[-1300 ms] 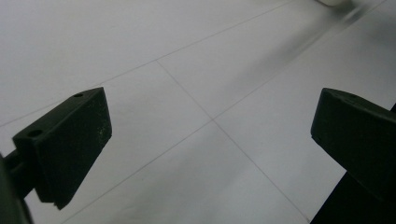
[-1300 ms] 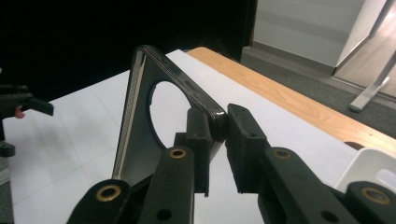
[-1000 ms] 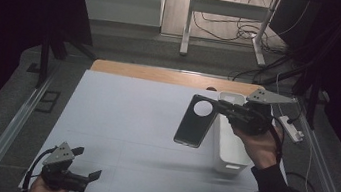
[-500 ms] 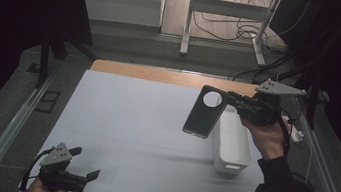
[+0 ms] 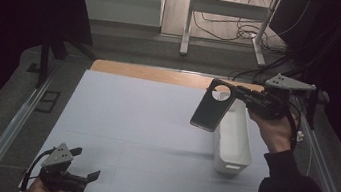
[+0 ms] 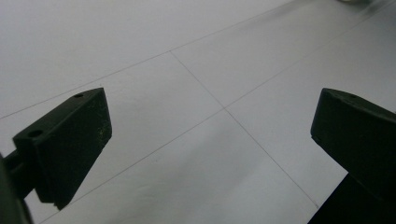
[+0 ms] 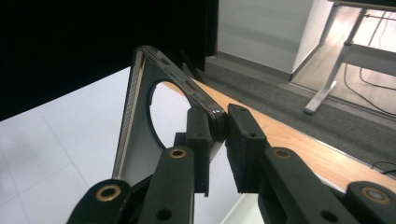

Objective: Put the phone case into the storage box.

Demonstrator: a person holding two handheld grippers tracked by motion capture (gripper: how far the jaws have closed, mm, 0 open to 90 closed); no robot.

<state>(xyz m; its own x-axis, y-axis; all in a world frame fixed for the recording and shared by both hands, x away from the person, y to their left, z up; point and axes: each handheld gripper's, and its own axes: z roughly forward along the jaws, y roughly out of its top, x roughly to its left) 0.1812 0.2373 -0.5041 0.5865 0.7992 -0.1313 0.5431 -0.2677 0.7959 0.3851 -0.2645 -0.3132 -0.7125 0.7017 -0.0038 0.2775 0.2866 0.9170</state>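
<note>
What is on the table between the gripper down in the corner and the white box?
Nothing: the high view shows bare white table between the left gripper and the white box.

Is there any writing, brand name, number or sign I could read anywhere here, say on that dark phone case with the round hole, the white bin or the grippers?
None can be read.
Phone case: dark and plain, no lettering in the high view or the right gripper view.
White bin: a small pale patch on its near end, too small to read.
Right gripper and left gripper: only screw holes, no markings.
White table: thin seam lines, no text.
</note>
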